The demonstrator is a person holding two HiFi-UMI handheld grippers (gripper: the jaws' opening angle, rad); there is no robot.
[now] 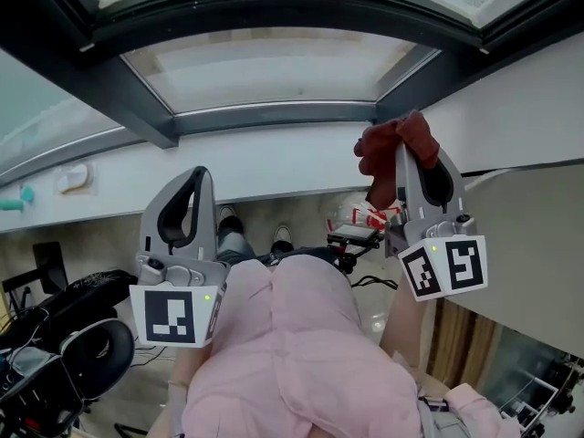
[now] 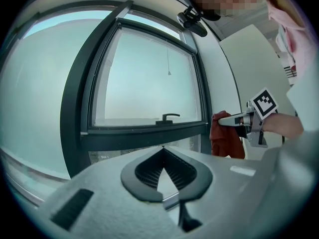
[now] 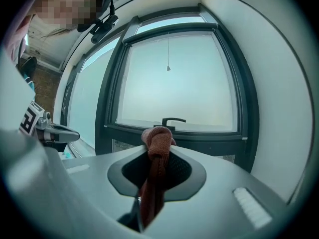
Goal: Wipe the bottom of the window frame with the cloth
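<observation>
A red-brown cloth is clamped in my right gripper, which is held just short of the white sill at the window's right corner. In the right gripper view the cloth hangs bunched between the jaws, in front of the dark bottom rail of the window frame. My left gripper is shut and holds nothing; it hovers to the left, also short of the sill. The left gripper view shows the bottom rail ahead, and the right gripper with the cloth off to the right.
A black window handle sits on the lower sash rail. A white wall closes off the right side. A small teal object and a pale one lie on the sill far left. Black equipment stands below left.
</observation>
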